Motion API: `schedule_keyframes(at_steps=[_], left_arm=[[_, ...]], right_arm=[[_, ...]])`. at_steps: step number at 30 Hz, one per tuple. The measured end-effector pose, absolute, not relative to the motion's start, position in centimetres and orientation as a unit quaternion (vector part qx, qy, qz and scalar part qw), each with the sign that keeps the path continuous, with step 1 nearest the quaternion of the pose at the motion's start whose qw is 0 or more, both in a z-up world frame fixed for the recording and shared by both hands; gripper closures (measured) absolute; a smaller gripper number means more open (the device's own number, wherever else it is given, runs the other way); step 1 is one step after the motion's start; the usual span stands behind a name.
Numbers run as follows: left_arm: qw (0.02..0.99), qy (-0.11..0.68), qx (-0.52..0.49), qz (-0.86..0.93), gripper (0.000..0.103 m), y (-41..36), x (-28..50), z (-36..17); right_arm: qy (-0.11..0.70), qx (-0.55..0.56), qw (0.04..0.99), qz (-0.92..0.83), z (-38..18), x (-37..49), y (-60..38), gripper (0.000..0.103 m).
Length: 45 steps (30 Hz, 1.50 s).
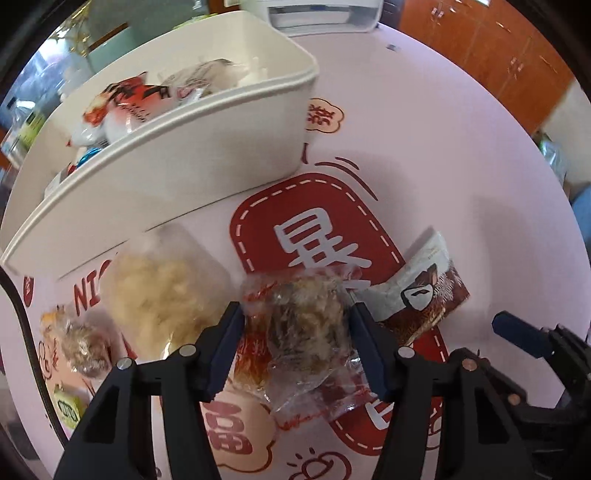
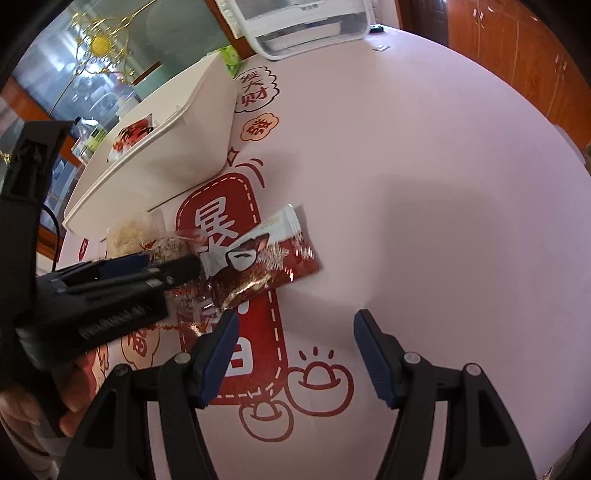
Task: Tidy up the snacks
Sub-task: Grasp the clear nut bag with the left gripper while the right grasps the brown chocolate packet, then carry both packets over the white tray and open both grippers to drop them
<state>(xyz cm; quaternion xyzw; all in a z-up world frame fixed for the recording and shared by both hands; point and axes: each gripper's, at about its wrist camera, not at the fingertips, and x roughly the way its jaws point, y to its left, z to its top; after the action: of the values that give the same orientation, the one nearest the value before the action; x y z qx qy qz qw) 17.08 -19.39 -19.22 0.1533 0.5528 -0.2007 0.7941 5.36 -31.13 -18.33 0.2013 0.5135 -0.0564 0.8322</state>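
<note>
My left gripper (image 1: 295, 336) points down over a clear-wrapped brownish snack (image 1: 303, 310) with red print that lies on the pink tablecloth (image 1: 424, 166). The snack sits between the two pads, which stand at the wrapper's crinkled edges without a visible squeeze. A red-and-white chocolate packet (image 1: 424, 295) lies just right of it, also seen in the right wrist view (image 2: 266, 254). The white bin (image 1: 184, 162) stands behind with several packets inside. My right gripper (image 2: 295, 336) hangs open over the cloth, nothing between its fingers, just below the chocolate packet.
A pale yellow snack bag (image 1: 162, 295) and a small clear-wrapped snack (image 1: 81, 343) lie left of the held-over snack. A white appliance (image 2: 303, 26) stands at the table's far edge. A hand (image 2: 74, 398) holds the left gripper (image 2: 166, 269). Wooden cabinets (image 2: 517, 55) are behind.
</note>
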Motion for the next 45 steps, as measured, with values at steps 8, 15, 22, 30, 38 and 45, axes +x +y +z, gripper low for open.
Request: schedule_keyframes(at_steps=[8,15,22,30,38,45], left_arm=[[0.789,0.553,0.124,-0.237,0.059,-17.3,17.1,-19.6],[0.787,0.57,0.075,-0.224,0.066,-13.5,16.9,-19.3],[0.796,0.556,0.058,-0.232,0.066,-10.9,16.3,-18.1],[0.808,0.537,0.049,-0.238,0.066,-9.1,14.4,-16.1],[0.812,0.529,0.031,-0.245,0.067,-7.2,13.6,-13.9],[0.819,0.515,0.024,-0.253,0.067,-6.1,13.0,-11.8]], right_arm=[[0.516,0.278,0.809,-0.051,-18.9,6.5,-31.7,0.038],[0.522,0.3,0.795,-0.068,-19.0,8.2,-30.7,0.038],[0.53,0.304,0.788,-0.083,-19.0,10.9,-29.2,0.037],[0.556,0.138,0.807,-0.144,-19.0,13.5,-24.5,0.046],[0.552,0.129,0.814,-0.126,-18.8,12.0,-24.1,0.068],[0.521,0.146,0.836,-0.088,-15.4,10.5,-22.6,0.069]])
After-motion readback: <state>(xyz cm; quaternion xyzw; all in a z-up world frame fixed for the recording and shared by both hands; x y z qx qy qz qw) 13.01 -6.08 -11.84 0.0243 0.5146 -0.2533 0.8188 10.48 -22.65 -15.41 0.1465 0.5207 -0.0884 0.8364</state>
